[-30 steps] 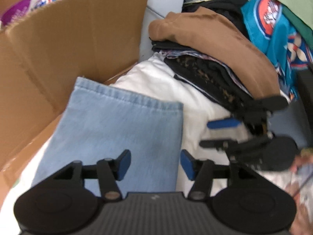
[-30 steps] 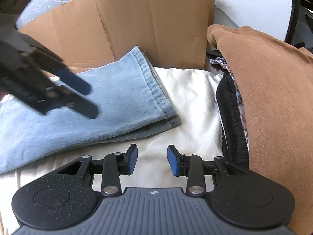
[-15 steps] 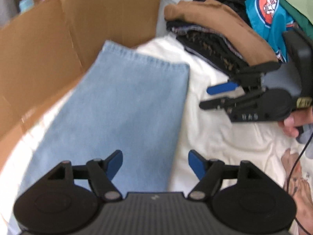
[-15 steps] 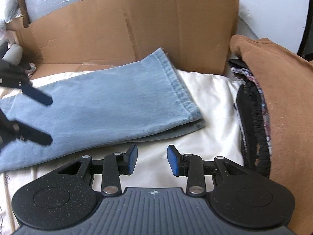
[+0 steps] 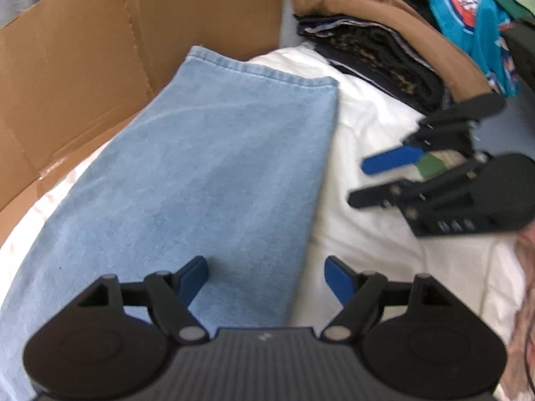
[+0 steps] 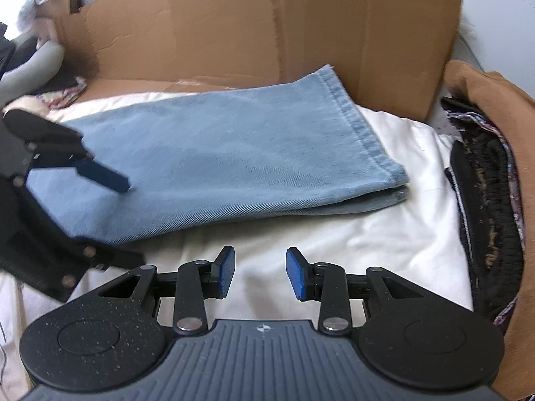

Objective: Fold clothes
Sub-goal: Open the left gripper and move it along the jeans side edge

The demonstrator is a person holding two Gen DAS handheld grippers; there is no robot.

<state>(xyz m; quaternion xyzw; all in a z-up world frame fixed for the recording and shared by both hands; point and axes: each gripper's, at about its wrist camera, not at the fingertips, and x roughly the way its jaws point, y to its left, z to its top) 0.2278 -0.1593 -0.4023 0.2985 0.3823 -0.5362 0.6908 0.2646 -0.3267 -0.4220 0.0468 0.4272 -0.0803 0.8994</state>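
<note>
Light blue jeans (image 5: 207,167) (image 6: 234,163) lie flat and folded lengthwise on a white sheet (image 5: 384,127) (image 6: 384,227), hems toward a cardboard wall. My left gripper (image 5: 265,279) is open, hovering over the jeans' near right edge with nothing between its blue pads. It appears blurred at the left of the right wrist view, the left gripper (image 6: 110,220) above the denim. My right gripper (image 6: 260,272) is open over bare sheet, just short of the jeans' long edge. In the left wrist view the right gripper (image 5: 364,180) is to the right of the jeans.
A cardboard box wall (image 5: 100,50) (image 6: 267,23) stands behind the jeans. A stack of folded clothes topped by a brown garment (image 5: 394,16) (image 6: 501,167) sits to the right. A teal printed garment (image 5: 478,23) lies beyond it.
My left gripper has pulled back along the jeans and opened wider. The right gripper has backed off slightly, showing more of the sheet and jeans.
</note>
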